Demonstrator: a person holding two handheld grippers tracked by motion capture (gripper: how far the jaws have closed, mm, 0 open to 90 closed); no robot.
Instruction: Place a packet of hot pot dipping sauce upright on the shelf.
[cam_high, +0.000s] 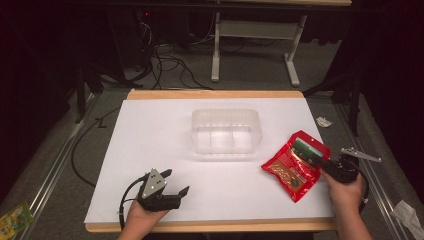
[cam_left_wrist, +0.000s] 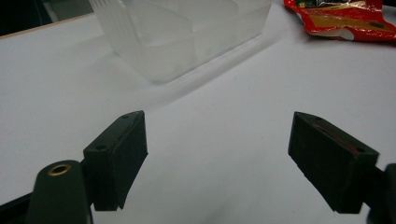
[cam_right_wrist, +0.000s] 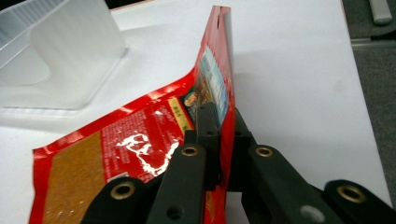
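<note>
While the red pouch (cam_high: 296, 165) is pinched along its edge by the right tongs (cam_high: 324, 162), the step in hand is judged to be the pick-up that comes before stowing. The pouch is found to the right of the clear plastic container (cam_high: 226, 131) and a little nearer the person than it, with its far end resting on the white desk (cam_high: 145, 145) and its gripped edge tipped up. In the right gripper view the right tongs (cam_right_wrist: 219, 126) are seen clamped together on that edge, with the red pouch (cam_right_wrist: 140, 140) curling away toward the clear plastic container (cam_right_wrist: 60, 60).

The left tongs (cam_high: 175, 185) are held low over the desk, left of the container and nearer the person, and nothing is carried by them. In the left gripper view the left tongs (cam_left_wrist: 217, 154) are shown spread wide, with bare desk between them and the container (cam_left_wrist: 187, 32) ahead.

The next move is judged to call for a lift clear of the desk, a carry leftward and away toward the container, and a release over one of its compartments. Care would be needed so that the limp free end is kept from catching on the near rim. Which compartment suits best cannot be told.
</note>
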